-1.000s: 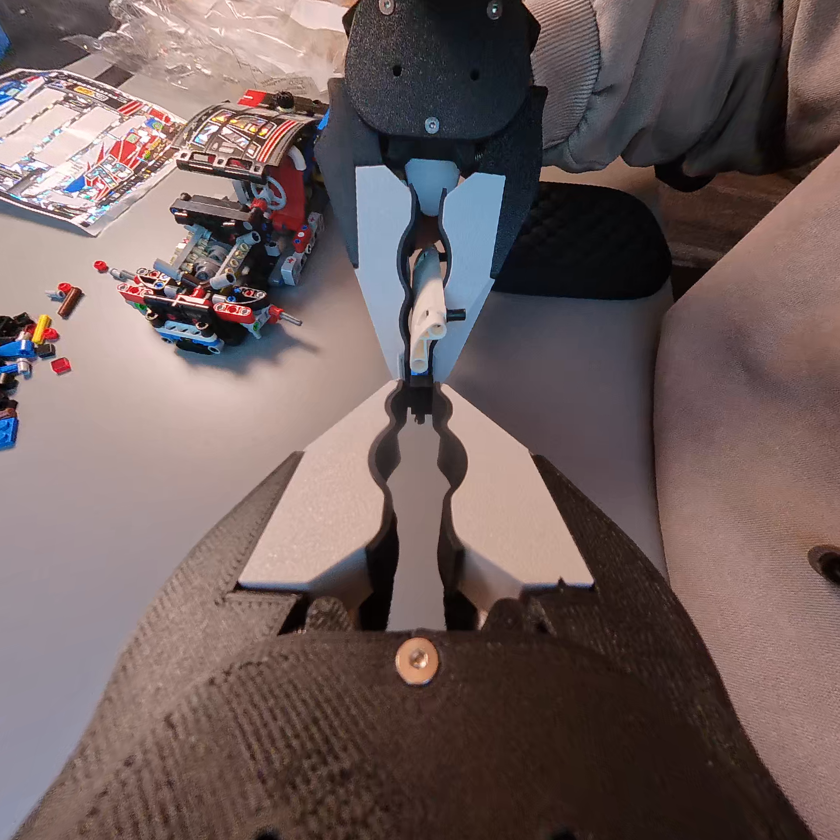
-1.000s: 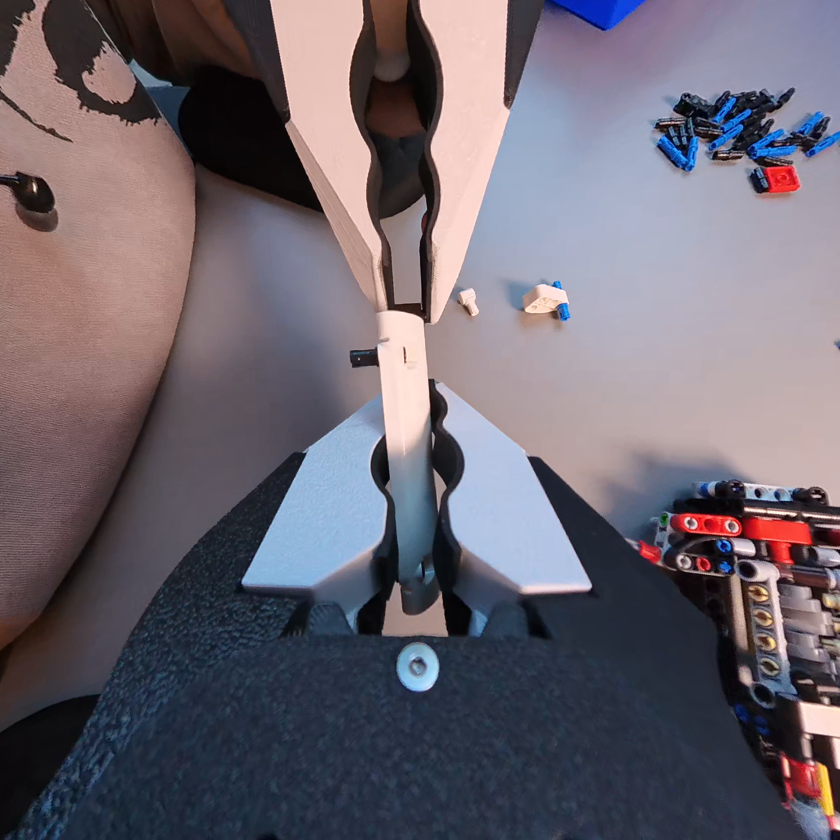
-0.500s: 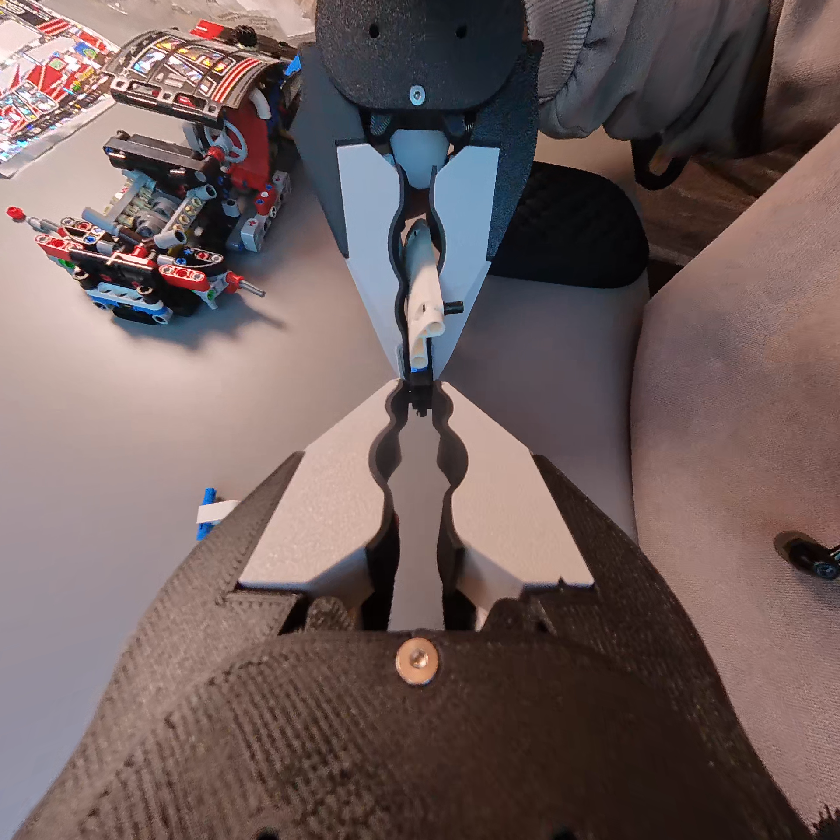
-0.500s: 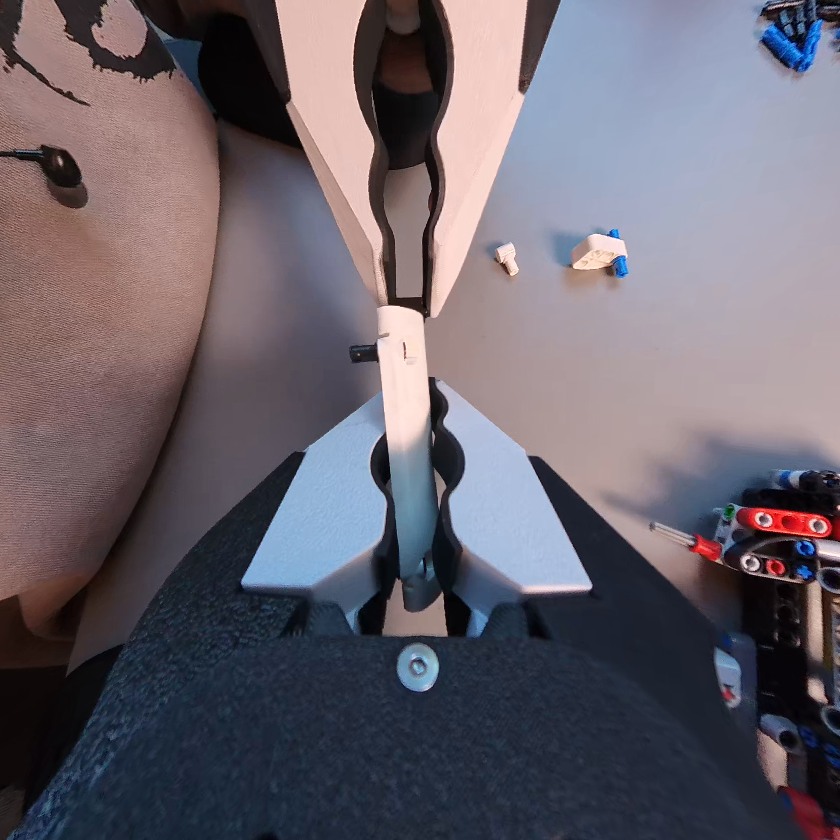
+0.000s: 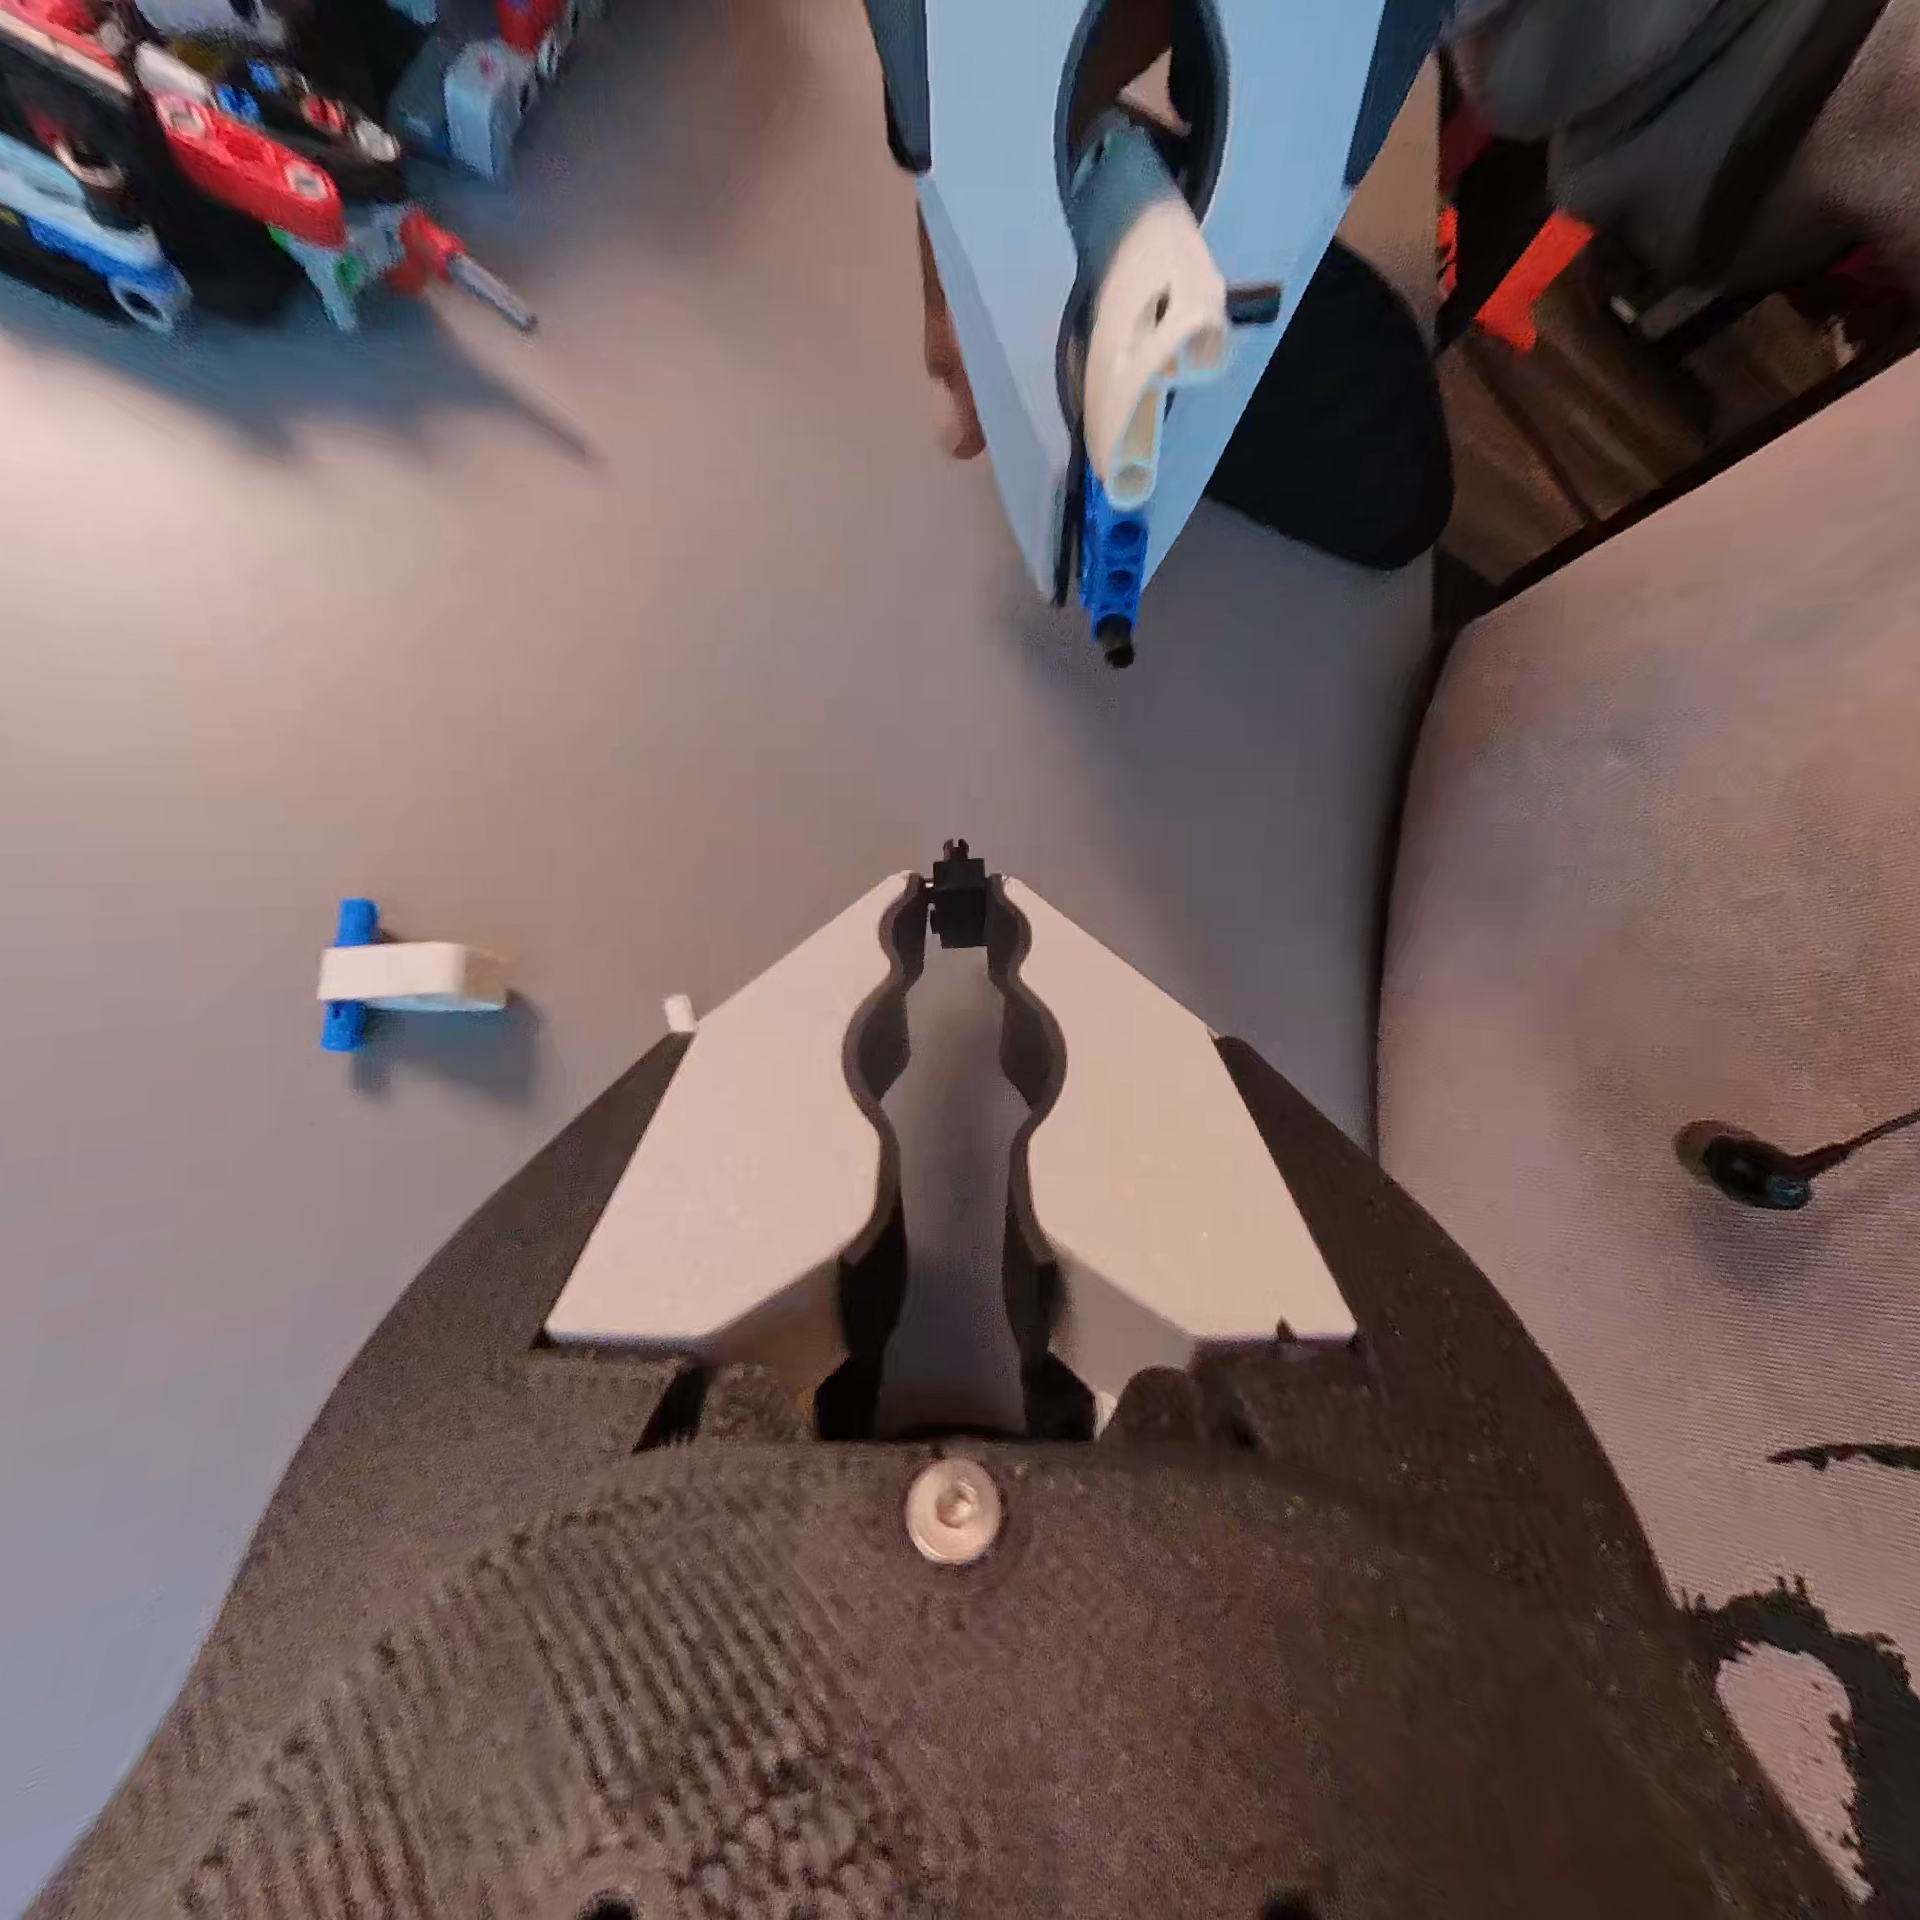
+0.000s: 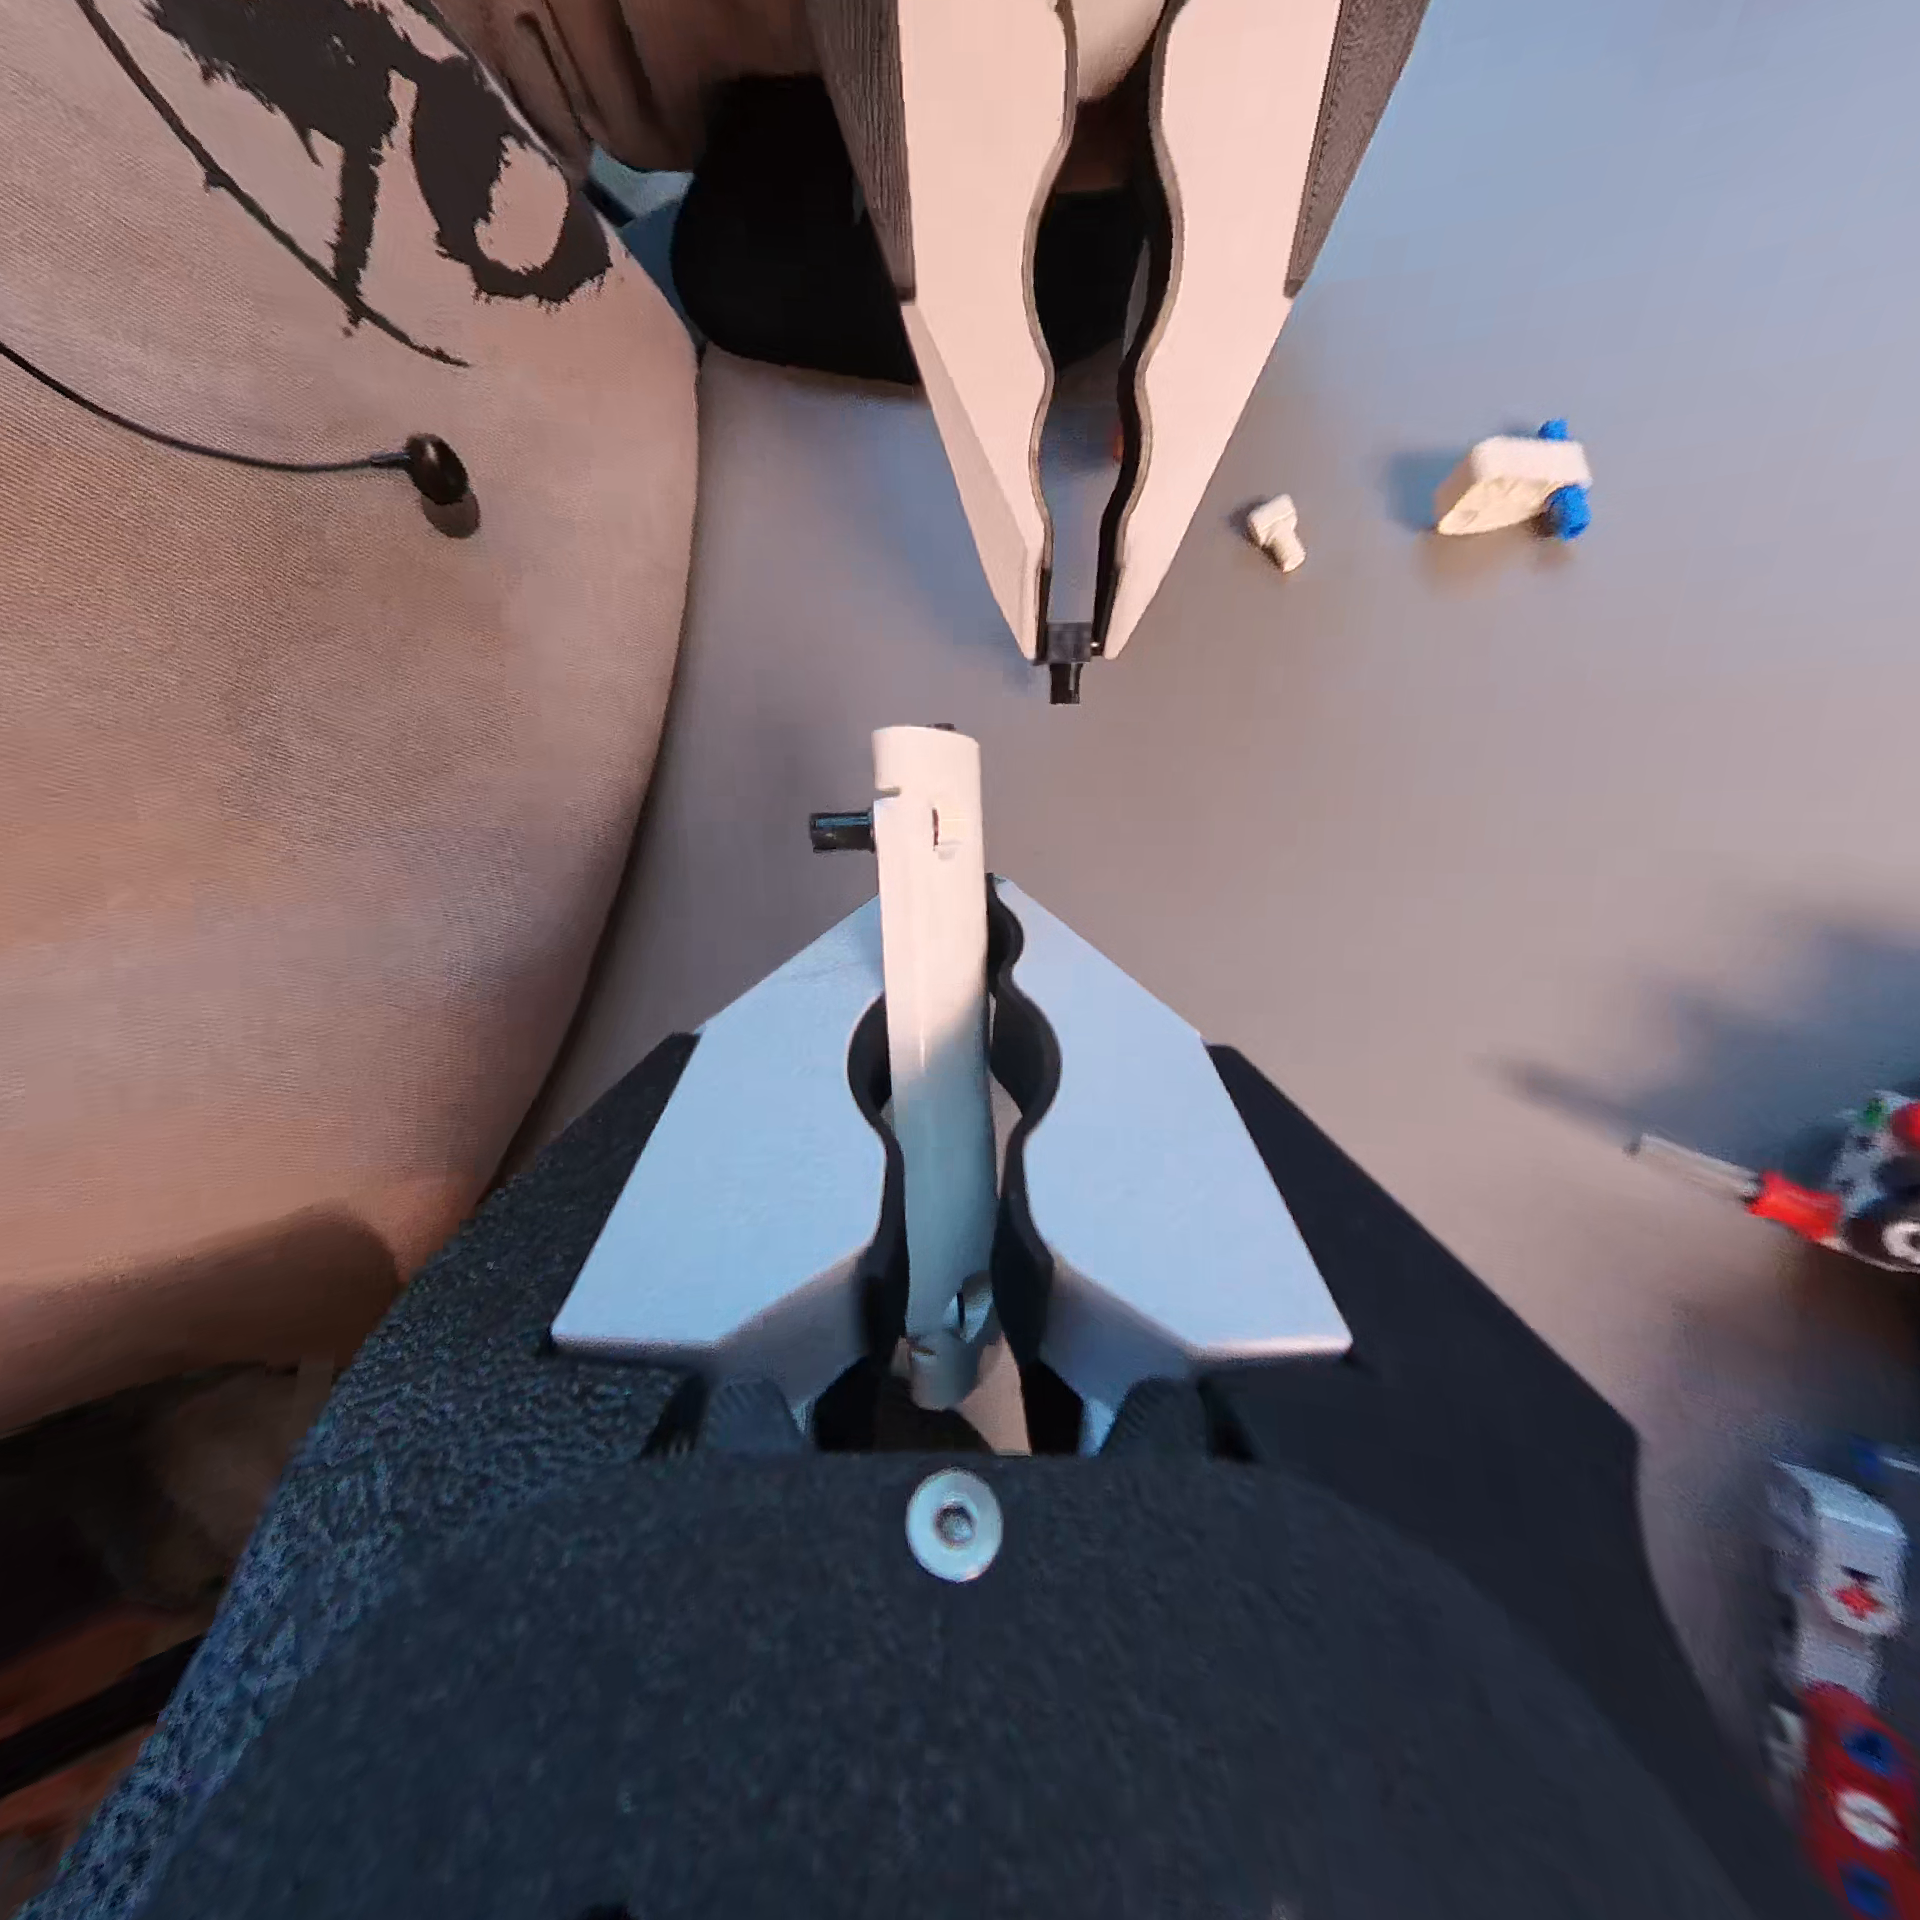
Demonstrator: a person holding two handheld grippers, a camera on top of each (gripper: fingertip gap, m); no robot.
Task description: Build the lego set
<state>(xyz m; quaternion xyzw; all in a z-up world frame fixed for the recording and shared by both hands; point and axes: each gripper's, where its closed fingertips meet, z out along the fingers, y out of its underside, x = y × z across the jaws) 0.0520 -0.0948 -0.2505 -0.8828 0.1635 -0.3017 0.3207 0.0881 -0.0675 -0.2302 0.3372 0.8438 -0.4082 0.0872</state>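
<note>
Grey tabletop [image 5: 644, 665] fills both views. Left gripper [image 5: 956, 902] pinches a tiny black pin [image 5: 954, 902] at the frame centre; right gripper [image 6: 940, 1039] clamps a white beam assembly [image 6: 930, 997]. Both look light, stiff and smooth, so the pin's middle collar seems the safest hold.
</note>
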